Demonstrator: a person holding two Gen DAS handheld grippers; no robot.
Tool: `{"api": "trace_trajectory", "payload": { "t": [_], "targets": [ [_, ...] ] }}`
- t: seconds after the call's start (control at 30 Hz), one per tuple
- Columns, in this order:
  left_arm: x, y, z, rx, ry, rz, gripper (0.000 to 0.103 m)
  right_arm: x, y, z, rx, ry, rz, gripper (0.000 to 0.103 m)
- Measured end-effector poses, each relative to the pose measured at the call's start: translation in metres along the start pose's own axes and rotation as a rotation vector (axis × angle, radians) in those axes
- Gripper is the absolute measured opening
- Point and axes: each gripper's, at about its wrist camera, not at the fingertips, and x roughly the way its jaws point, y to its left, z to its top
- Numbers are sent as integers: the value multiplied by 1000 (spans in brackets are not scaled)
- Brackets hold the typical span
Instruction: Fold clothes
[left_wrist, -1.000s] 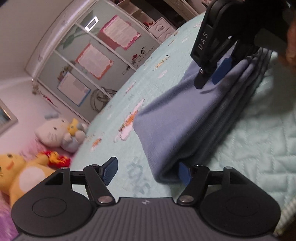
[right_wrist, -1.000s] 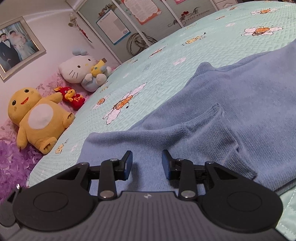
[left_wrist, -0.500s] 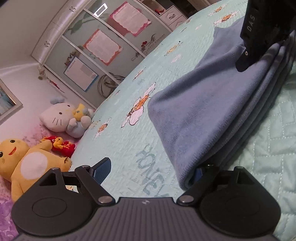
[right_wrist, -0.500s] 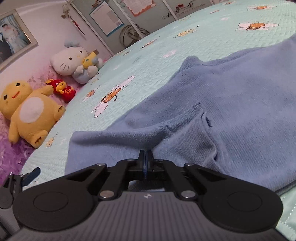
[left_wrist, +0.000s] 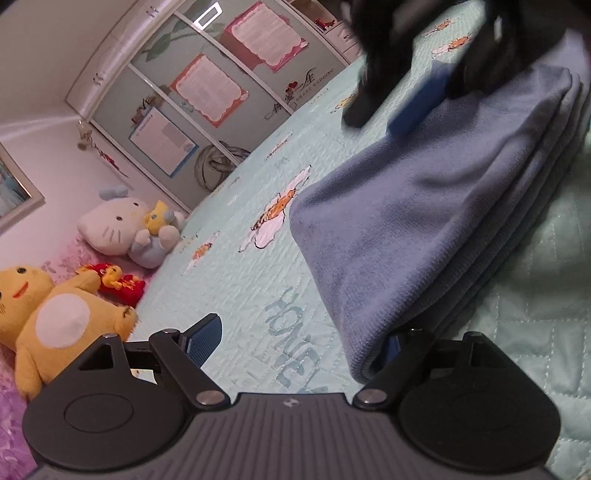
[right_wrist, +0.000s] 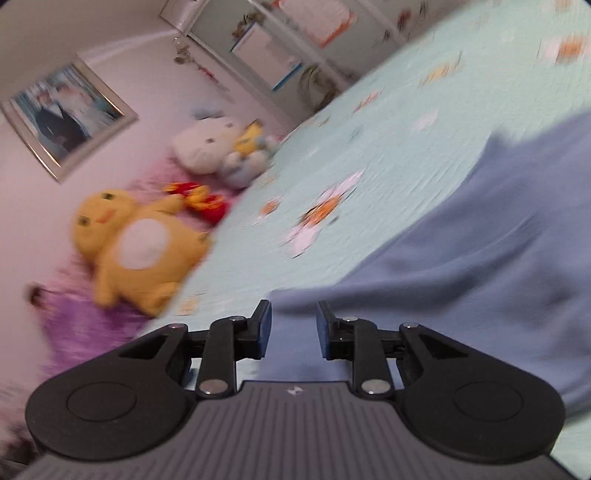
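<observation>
Garment (left_wrist: 424, 221), folded, runs lengthwise away toward the upper right.

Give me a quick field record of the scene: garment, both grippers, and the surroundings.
garment: blue folded garment, stacked layers, on the quilted bedspread
left gripper: open, one finger under the fold's near corner
right gripper: jaws just opening, apart, nothing pinched, above the cloth
background: yellow plush toy, white cat plush
</observation>
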Motion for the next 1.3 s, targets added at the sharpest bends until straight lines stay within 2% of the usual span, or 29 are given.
{"api": "trace_trajectory", "payload": {
  "t": [0.03, 0.07, 0.1, 0.17, 0.23, 0.27, 0.33, 0.37, 0.4, 0.53, 0.6, 0.7, 0.8, 0.83, 0.87, 0.9, 0.93, 1.03, 1.07, 1.13, 1.2, 1.3],
  "targets": [
    [1, 4, 0, -22, 8, -23, 86, 13, -12, -4, 33, 52, 6, 26],
    [2, 11, 0, -51, 18, -57, 86, 24, -22, -7, 56, 92, 10, 21],
    [3, 18, 0, -81, 27, -91, 86, 26, -28, -10, 45, 83, 2, 0],
    [5, 37, -3, -169, 53, -191, 86, 29, -37, -16, 21, 67, -15, 0],
    [9, 64, -11, -305, 85, -342, 83, 29, -33, -16, -3, 71, -32, 0],
    [10, 79, -17, -387, 92, -425, 77, 29, -32, -16, -13, 71, -37, 0],
    [11, 111, -33, -577, 83, -595, 70, 28, -34, -18, -25, 61, -28, 0],
    [11, 126, -39, -668, 70, -662, 66, 27, -34, -19, -31, 56, -24, 0],
    [11, 138, -43, -738, 46, -700, 65, 27, -34, -21, -40, 50, -20, 0],
    [38, 172, -24, -870, -2, -834, 65, 26, -31, -25, -63, 37, -7, 0],
    [71, 182, -7, -931, 7, -977, 66, 25, -32, -24, -58, 40, 7, 0],
    [128, 185, 22, -943, 68, -1158, 70, 23, -34, -22, -46, 52, 39, 0],
    [180, 174, 50, -899, 153, -1269, 71, 20, -37, -17, -15, 81, 87, 1],
    [193, 170, 57, -888, 174, -1304, 71, 19, -38, -14, -8, 93, 105, 8],
    [202, 166, 62, -886, 189, -1329, 71, 17, -35, -11, -11, 108, 130, 13],
    [212, 162, 66, -885, 204, -1355, 71, 13, -31, -7, -22, 111, 160, 26],
    [221, 158, 71, -883, 219, -1380, 71, 10, -24, -2, -42, 107, 193, 31],
    [239, 145, 80, -848, 246, -1446, 71, 5, -5, 19, -127, 101, 254, 35],
    [243, 142, 83, -829, 253, -1459, 72, 6, -1, 27, -171, 102, 247, 37],
    [250, 133, 84, -799, 277, -1488, 73, 12, 1, 42, -229, 129, 239, 58],
    [259, 127, 82, -779, 305, -1524, 72, 19, -4, 48, -254, 186, 239, 62],
    [272, 122, 79, -770, 332, -1586, 73, 31, -3, 43, -301, 266, 283, 61]
  ]
}}
